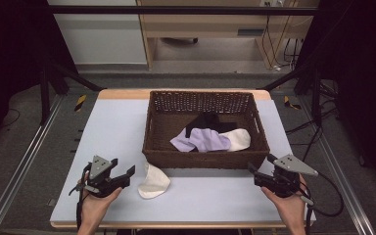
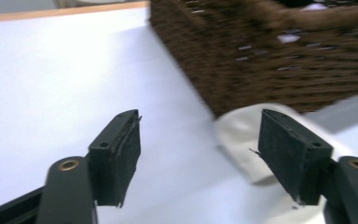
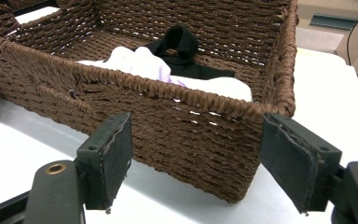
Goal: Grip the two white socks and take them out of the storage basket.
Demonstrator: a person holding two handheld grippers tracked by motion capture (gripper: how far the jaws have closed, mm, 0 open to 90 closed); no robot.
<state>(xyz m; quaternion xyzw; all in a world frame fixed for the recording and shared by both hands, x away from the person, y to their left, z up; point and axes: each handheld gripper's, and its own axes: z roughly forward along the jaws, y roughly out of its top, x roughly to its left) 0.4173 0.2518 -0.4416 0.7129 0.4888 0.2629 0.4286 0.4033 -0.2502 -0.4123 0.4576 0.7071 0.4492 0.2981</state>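
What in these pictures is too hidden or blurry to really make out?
- Basket floor under the purple cloth, black cloth and white cloth: covered, high view.
- Basket weave: motion-blurred, left gripper view.
- Cream cloth on the table: partly behind the left claw, cut off by the bottom edge.
- Black cloth's lower part: behind the basket wall, right gripper view.

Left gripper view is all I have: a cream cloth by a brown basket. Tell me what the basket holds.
Observer: The basket holds a lilac cloth, a white cloth and a black cloth.
Operator: Report the right gripper.
Observer: The right gripper is open, facing the basket's near right corner.
Operator: Say whether my cream cloth touches the basket.
Observer: From the high view, the cream cloth lies on the table just in front of it, apart.
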